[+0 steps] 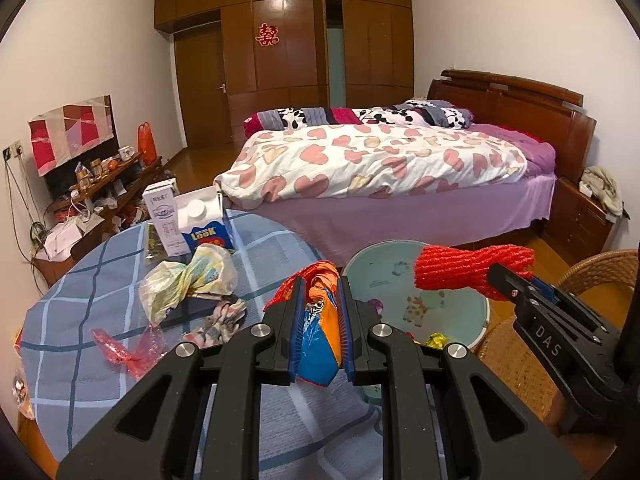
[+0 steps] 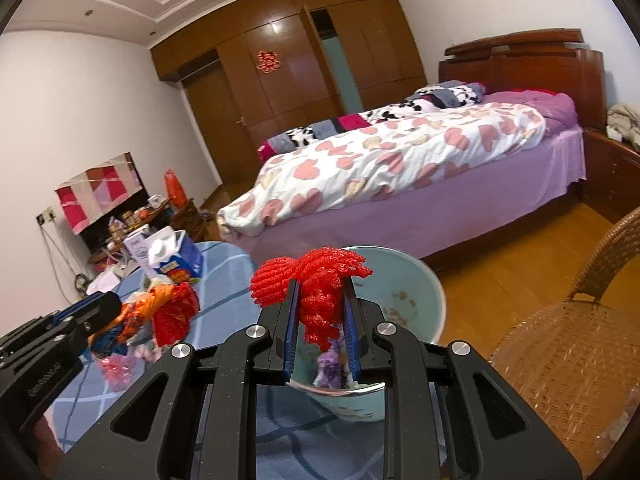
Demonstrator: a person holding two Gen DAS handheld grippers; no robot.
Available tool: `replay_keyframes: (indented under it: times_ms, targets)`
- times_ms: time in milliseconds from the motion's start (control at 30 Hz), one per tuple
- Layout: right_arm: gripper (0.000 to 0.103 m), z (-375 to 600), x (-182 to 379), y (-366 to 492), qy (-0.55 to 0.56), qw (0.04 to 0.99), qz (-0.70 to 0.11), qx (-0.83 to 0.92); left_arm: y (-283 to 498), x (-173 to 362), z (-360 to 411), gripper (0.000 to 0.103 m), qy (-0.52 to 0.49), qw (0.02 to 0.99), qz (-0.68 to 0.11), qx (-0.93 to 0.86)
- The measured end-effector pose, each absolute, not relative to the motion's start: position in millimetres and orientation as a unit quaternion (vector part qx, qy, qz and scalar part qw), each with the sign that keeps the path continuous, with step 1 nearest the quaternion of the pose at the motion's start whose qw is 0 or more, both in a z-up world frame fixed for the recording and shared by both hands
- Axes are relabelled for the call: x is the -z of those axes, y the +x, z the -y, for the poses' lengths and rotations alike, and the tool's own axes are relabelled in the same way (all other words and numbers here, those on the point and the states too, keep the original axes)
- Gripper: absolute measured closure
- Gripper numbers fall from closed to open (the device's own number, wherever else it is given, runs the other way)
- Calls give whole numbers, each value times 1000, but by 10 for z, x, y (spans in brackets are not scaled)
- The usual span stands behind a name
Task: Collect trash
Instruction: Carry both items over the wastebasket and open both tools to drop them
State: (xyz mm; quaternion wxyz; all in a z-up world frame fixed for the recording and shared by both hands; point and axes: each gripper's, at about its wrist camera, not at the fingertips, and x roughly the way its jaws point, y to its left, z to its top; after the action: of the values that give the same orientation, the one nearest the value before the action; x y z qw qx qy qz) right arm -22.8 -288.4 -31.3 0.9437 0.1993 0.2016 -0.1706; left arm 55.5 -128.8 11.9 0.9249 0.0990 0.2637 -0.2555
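Observation:
My left gripper (image 1: 320, 284) is shut on a crumpled orange and blue snack wrapper (image 1: 320, 336), with red net stuff behind it. It hangs over the table's right edge, just left of a pale green bin (image 1: 472, 312). My right gripper (image 2: 322, 284) is shut on a red foam fruit net (image 2: 320, 276) above that bin (image 2: 424, 280). In the left wrist view the red foam net (image 1: 460, 268) and right gripper (image 1: 516, 280) hover over the bin's mouth. In the right wrist view the left gripper (image 2: 100, 320) with its wrapper (image 2: 136, 312) is at the left. Purple and yellow scraps lie inside the bin.
A round table with a blue checked cloth (image 1: 80, 320) carries a milk carton (image 1: 204, 224), a white box (image 1: 162, 216), a crumpled plastic bag (image 1: 188, 280), a red plastic scrap (image 1: 120, 352) and a patterned wrapper (image 1: 220, 320). Wicker chair (image 2: 560, 344) at right, bed (image 1: 380, 160) behind.

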Motion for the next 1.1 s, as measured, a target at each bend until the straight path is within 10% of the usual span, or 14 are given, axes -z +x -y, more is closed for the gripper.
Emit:
replay_keyframes:
  times_ms: [1100]
  targets:
    - [82, 3363, 732, 74, 183, 916, -250, 257, 825, 274, 2149, 87, 110, 892, -301, 319]
